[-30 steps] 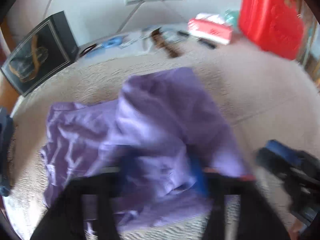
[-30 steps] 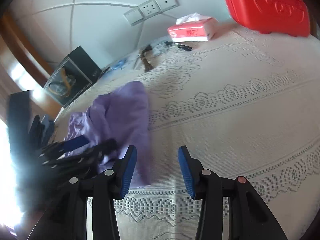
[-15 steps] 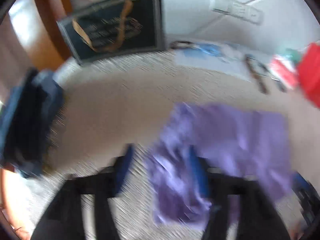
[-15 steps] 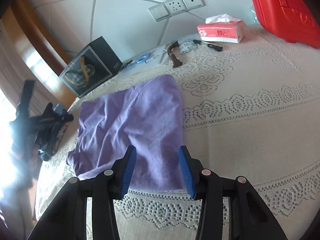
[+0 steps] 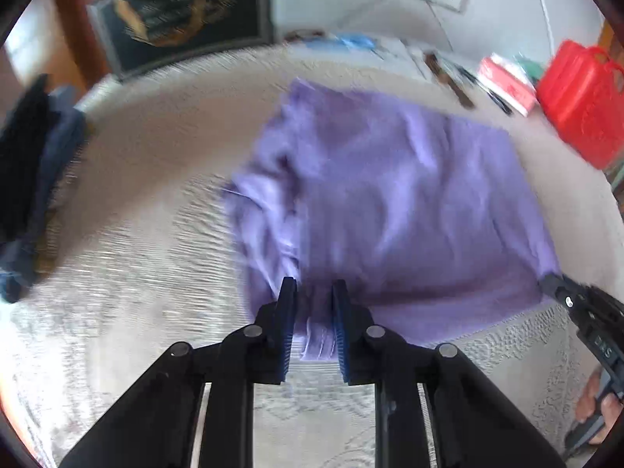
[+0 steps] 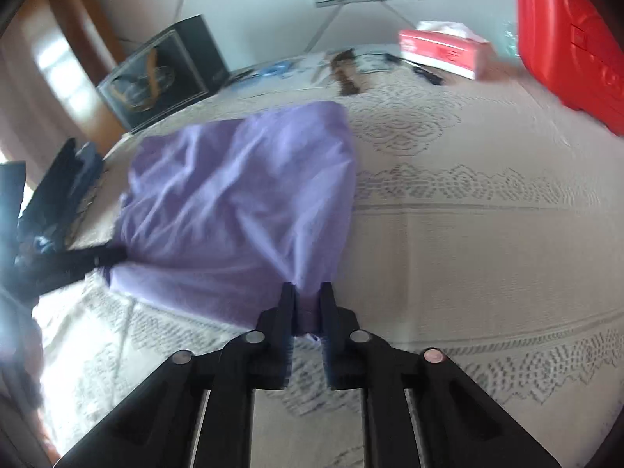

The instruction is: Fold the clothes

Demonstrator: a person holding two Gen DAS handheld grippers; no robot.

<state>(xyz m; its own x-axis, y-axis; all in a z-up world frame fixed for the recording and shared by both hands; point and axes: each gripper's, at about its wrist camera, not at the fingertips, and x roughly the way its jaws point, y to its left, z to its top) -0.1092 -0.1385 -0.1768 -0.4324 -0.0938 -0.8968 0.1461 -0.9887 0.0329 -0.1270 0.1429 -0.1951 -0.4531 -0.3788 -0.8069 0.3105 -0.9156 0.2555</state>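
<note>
A purple garment [image 5: 390, 202] lies spread on the lace-covered bed [image 5: 136, 257]; it also shows in the right wrist view [image 6: 241, 202]. My left gripper [image 5: 314, 296] is shut on the garment's near edge, towards its left side. My right gripper [image 6: 308, 292] is shut on the garment's near right corner. The right gripper shows at the right edge of the left wrist view [image 5: 553, 284], and the left gripper at the left of the right wrist view [image 6: 113, 255]. Both views are motion-blurred.
A pile of dark clothes [image 5: 35, 163] lies at the bed's left edge. A dark box [image 6: 163, 74], a red tissue box [image 6: 444, 52], a red case [image 6: 573, 39] and small items [image 6: 347, 74] sit along the far side by the wall.
Both grippers have closed on the garment's near edge; they were open half a second ago. The garment has gone from bunched up to spread flat.
</note>
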